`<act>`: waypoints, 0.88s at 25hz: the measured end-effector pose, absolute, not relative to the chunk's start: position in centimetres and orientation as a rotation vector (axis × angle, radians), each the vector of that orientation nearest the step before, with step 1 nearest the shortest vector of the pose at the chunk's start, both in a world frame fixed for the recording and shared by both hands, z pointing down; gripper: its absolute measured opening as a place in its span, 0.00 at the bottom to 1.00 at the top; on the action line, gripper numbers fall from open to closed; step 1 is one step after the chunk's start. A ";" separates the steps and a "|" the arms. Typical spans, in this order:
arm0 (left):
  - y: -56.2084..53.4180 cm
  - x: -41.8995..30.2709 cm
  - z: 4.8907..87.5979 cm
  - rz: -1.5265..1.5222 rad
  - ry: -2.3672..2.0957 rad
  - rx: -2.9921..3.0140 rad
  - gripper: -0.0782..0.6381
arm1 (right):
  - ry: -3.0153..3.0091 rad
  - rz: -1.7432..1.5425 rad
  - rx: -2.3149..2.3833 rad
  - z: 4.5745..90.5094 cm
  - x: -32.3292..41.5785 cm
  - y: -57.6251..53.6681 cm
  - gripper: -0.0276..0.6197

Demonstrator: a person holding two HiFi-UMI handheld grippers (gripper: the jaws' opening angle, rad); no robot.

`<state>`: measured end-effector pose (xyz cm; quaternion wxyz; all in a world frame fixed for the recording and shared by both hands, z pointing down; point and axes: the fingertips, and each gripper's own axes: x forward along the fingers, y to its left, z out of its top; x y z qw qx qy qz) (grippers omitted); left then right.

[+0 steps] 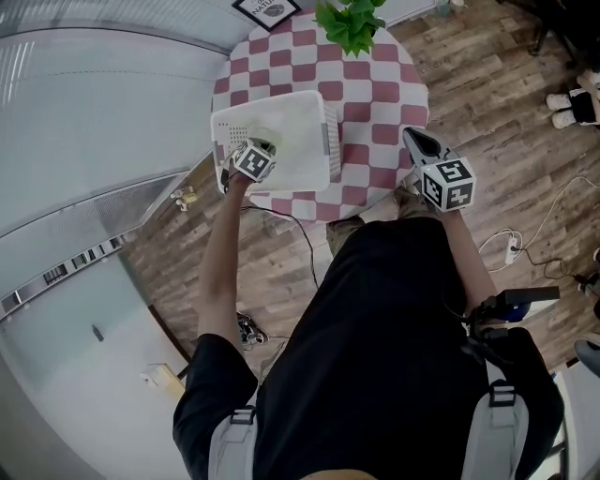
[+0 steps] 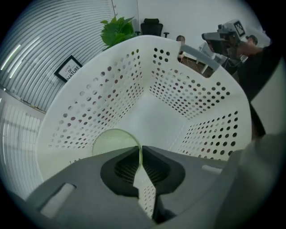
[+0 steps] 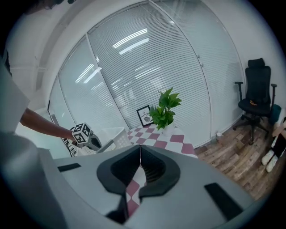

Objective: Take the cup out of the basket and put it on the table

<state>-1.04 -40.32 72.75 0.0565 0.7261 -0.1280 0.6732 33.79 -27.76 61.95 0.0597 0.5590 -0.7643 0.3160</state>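
Observation:
A pale green cup (image 2: 112,142) hangs inside the white perforated basket (image 2: 111,94), near one wall. My left gripper (image 2: 140,151) points straight down into the basket and is shut on the cup's thin rim. In the head view the basket (image 1: 300,122) stands on the left part of the round checked table (image 1: 375,103), with the left gripper (image 1: 254,157) over its near left corner. My right gripper (image 1: 413,140) is held over the table's right edge, its jaws closed together with nothing between them; in its own view the right gripper (image 3: 140,150) faces the table and basket (image 3: 111,134).
A potted plant (image 1: 352,23) and a framed picture (image 1: 267,9) stand at the table's far side. Curved blinds (image 3: 134,67) run behind the table. A black office chair (image 3: 255,96) is on the wooden floor to the right, cables (image 1: 511,246) beside me.

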 end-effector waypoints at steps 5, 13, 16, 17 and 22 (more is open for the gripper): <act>-40.6 -0.9 70.9 1.913 -0.464 2.230 0.14 | -2.327 0.925 1.715 61.3 33.6 -28.7 0.06; -40.0 -0.1 67.4 1.642 -0.589 2.296 0.14 | -2.376 0.854 1.676 60.5 32.3 -30.0 0.06; -39.4 1.0 65.5 1.423 -0.644 2.317 0.14 | -2.386 0.855 1.659 60.5 32.0 -30.2 0.06; -39.1 1.5 64.9 1.346 -0.656 2.323 0.14 | -2.389 0.857 1.652 60.5 31.8 -30.3 0.06; -38.2 2.7 63.1 1.286 -0.657 2.376 0.14 | -2.386 0.819 1.635 60.2 31.4 -30.7 0.06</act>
